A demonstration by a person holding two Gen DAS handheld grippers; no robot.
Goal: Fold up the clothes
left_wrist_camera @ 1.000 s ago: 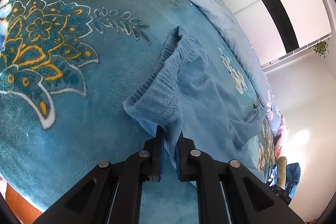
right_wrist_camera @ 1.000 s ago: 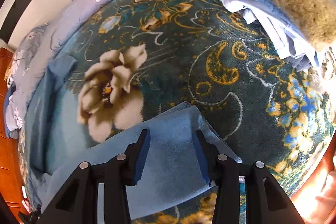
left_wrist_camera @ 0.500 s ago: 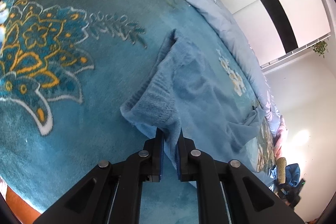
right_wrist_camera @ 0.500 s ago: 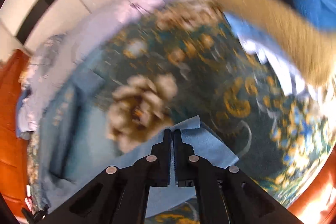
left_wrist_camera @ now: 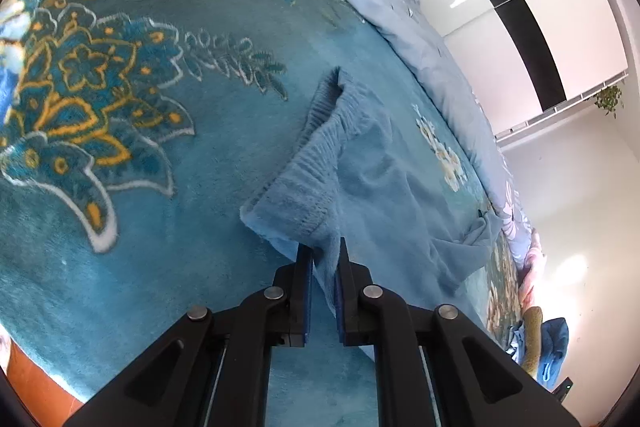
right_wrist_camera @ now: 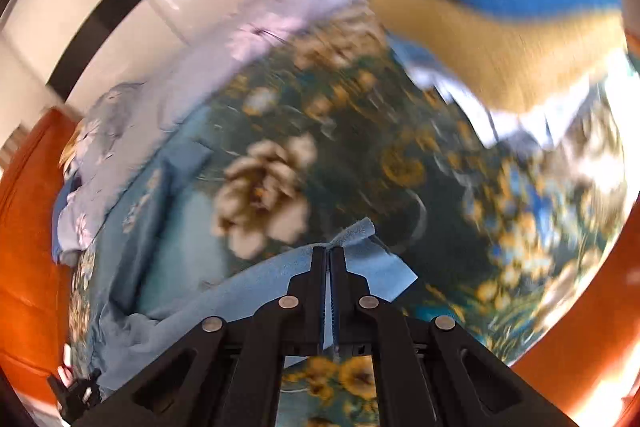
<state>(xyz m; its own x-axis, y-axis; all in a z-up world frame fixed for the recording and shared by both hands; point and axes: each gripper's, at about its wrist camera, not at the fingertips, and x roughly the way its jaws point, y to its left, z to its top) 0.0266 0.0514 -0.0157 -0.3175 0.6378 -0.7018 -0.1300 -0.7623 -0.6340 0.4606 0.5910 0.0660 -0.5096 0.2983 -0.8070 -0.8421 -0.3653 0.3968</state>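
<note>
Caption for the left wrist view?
Left gripper pinching the ribbed waistband of a light blue knit garment on a teal floral blanket.

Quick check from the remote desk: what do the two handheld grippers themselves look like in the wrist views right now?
Both look alike. The left gripper has two matte black angular fingers lined with blue pads, on black linkage arms joined by round silver pivot pins. The right gripper shows the same black fingers, blue pad edges and silver pins. No cables, markings, hands or sleeves are visible.

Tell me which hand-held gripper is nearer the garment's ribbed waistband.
Left. The left hand-held gripper grips the light-blue garment right beside the ribbed waistband; the right hand-held gripper pinches its far hem end.
</note>
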